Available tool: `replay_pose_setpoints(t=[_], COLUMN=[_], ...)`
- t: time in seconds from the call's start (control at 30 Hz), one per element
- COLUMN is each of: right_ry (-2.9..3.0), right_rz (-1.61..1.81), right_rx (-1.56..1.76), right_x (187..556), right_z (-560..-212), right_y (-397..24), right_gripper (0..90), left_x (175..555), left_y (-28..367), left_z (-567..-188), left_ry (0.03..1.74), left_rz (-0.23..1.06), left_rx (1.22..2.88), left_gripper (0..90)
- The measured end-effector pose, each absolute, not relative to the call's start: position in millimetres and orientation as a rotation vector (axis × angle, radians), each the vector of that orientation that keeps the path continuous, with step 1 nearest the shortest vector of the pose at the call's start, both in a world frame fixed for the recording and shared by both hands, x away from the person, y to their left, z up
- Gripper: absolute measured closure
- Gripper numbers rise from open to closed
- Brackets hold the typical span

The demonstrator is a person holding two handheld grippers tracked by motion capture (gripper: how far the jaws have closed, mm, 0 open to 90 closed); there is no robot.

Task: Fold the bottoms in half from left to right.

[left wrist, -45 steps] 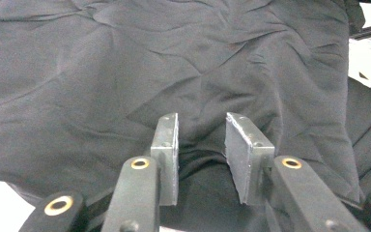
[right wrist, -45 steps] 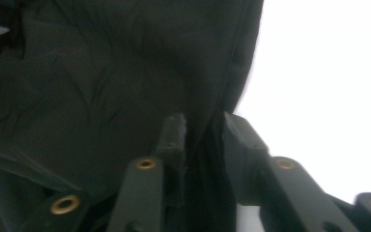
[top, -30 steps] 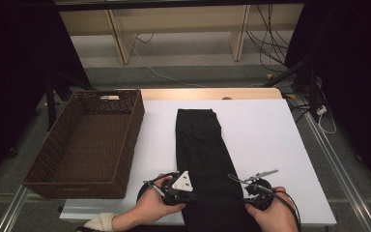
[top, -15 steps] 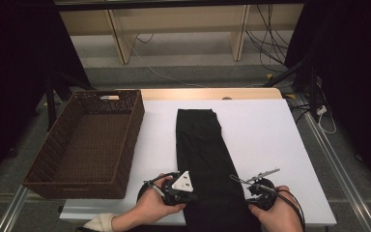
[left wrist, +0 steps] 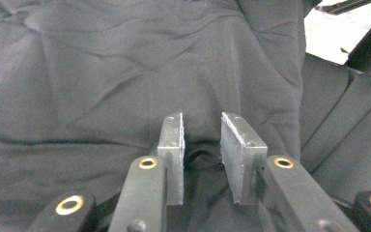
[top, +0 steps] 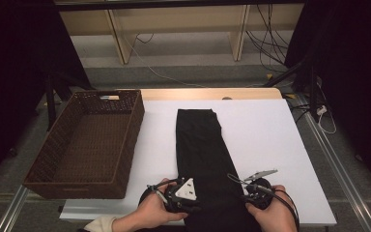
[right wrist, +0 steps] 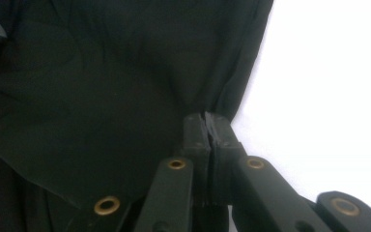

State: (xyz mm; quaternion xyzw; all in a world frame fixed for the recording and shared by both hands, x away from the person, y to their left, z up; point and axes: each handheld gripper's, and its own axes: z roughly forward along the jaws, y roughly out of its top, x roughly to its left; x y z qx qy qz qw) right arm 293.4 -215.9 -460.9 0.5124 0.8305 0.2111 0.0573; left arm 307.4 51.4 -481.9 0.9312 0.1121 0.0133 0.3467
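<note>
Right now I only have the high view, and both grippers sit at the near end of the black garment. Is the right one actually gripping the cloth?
Observer: Yes. The right gripper has just closed its jaws, and they pinch the black garment at its edge, beside the white table.
Operator: And the left one?
Observer: The left gripper has just been opening. Its pads stand apart, with a small pucker of cloth between them that they do not press.
Operator: Is the cloth flat there?
Observer: No. The left gripper view shows creases running across it around the jaws.
</note>
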Motion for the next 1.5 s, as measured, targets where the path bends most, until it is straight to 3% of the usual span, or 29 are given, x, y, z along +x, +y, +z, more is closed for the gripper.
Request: replay_pose_setpoints(t=[0.03, 0.17, 0.3, 0.67, 1.17, 1.37, 1.5], right_ry=[2.518, 2.522, 2.506, 2.504, 2.537, 2.569, 2.577], right_rz=[0.64, 0.637, 0.652, 0.62, 0.533, 0.508, 0.516], right_rx=[1.553, 1.546, 1.548, 1.52, 1.507, 1.506, 1.523], right_x=[293, 292, 291, 291, 292, 292, 291], right_z=[-461, -458, -450, -440, -447, -454, -453], right_y=[-216, -216, -218, -224, -225, -224, -225], right_gripper=[89.1, 90.0, 90.0, 90.0, 90.0, 89.3, 85.5], left_x=[307, 306, 306, 306, 307, 307, 308], left_y=[50, 49, 50, 49, 43, 45, 48], left_z=[-482, -481, -474, -469, -479, -479, -478], left_ry=[0.285, 0.299, 0.315, 0.317, 0.296, 0.294, 0.31], left_rz=[0.042, 0.077, 0.069, 0.049, 0.049, 0.039, 0.04], left_rx=[2.419, 2.42, 2.391, 2.323, 2.353, 2.365, 2.345], left_gripper=[71.8, 87.8, 89.8, 89.8, 87.5, 83.7, 74.4])
